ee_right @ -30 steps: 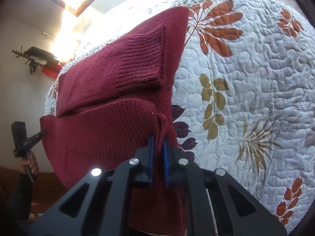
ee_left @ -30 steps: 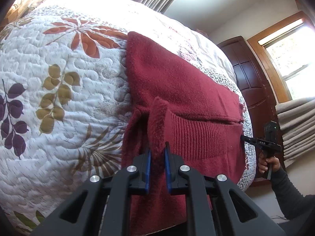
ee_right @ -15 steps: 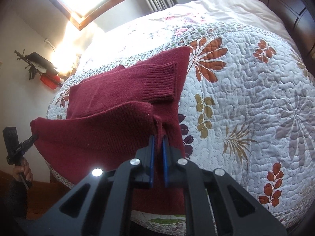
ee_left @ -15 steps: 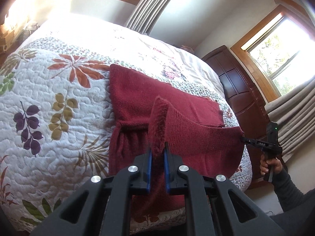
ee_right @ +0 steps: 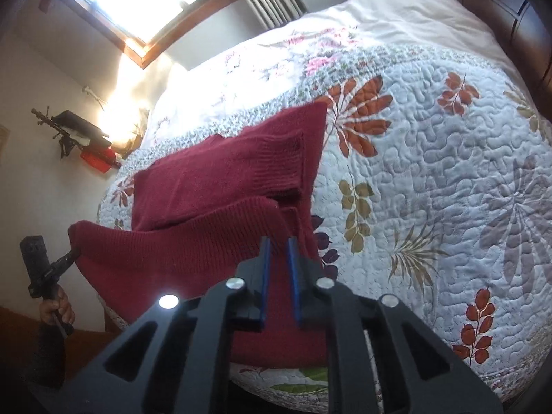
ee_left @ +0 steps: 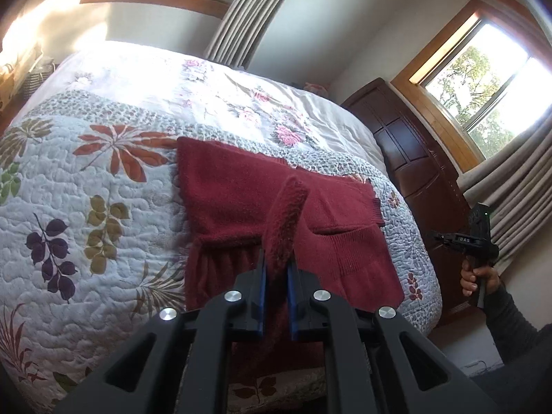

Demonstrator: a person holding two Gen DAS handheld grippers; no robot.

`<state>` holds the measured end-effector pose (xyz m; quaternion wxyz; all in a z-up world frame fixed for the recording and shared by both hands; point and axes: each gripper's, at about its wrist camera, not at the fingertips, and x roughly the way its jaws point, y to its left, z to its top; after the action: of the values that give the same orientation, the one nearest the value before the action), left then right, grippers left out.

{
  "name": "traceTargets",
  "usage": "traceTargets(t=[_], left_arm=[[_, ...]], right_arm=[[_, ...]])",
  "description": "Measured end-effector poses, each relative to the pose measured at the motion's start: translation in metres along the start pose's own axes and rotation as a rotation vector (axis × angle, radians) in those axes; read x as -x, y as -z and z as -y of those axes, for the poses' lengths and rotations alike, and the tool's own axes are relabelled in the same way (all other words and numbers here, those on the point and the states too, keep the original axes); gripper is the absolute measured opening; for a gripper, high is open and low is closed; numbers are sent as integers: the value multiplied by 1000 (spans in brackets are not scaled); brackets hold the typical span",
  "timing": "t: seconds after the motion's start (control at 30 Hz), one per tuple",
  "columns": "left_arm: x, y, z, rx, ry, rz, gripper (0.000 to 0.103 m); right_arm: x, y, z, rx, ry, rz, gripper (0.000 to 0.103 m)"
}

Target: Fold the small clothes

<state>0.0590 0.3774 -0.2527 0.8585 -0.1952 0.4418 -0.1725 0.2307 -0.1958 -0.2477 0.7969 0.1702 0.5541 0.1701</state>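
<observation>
Item: dark red knitted sweater, lying on a floral quilt that covered a bed, near the bed's foot edge. The upper part lay flat on the quilt. One ribbed cuff rested folded across the body of the garment. The ribbed hem end was lifted off the quilt and partly hung over the bed's edge.

Left gripper: blue-lined fingers closed on a fuzzy fold of the sweater's edge, which stood up between them. In the right wrist view the same gripper was seen at the far left, pinching a raised corner of the red knit, with a hand around its handle.

Right gripper: blue-lined fingers set with a narrow gap, red fabric lying behind and between them; a slack edge of the hem sat just above the tips. Whether the fabric was pinched could not be told. In the left wrist view this gripper was held off the bed's right side, clear of the sweater, by a hand in a dark sleeve.

Surroundings: wooden-framed window, grey curtains, dark wooden headboard.
</observation>
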Motion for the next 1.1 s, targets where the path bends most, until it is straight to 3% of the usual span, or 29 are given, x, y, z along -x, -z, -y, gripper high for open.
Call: traceTargets(t=[0.07, 0.13, 0.37, 0.4, 0.47, 0.5, 0.53, 0.6, 0.77, 0.8, 0.83, 1.1], left_arm=[[-9, 7, -12, 27, -10, -25, 10], [-14, 12, -23, 62, -14, -36, 10], [-13, 13, -29, 91, -25, -41, 10], [-14, 12, -29, 93, -25, -43, 10], [-15, 13, -30, 100, -25, -44, 10], [-16, 13, -30, 102, -25, -46, 10], [-17, 13, -30, 102, -26, -48, 10], [-18, 13, -31, 107, -26, -50, 10], [-27, 12, -36, 125, -20, -71, 10], [-28, 11, -37, 129, -21, -74, 10], [-29, 11, -38, 130, -27, -75, 10], [14, 10, -8, 60, -34, 34, 10]], right_arm=[[-26, 5, 5, 16, 23, -51, 26], [-50, 6, 10, 20, 20, -86, 38], [-88, -4, 3, 62, 5, -104, 39], [-89, -6, 1, 70, 1, -110, 37], [-89, -6, -4, 95, 1, -115, 24], [-87, -6, -6, 110, 8, -109, 12], [-83, -5, -8, 118, 2, -100, 9], [-80, -6, -6, 115, -10, -94, 9], [-92, -10, 1, 99, -22, -131, 22], [-93, -11, 1, 98, -18, -132, 20], [-92, -11, 0, 100, -15, -128, 9], [-11, 6, -21, 106, 12, 57, 6]])
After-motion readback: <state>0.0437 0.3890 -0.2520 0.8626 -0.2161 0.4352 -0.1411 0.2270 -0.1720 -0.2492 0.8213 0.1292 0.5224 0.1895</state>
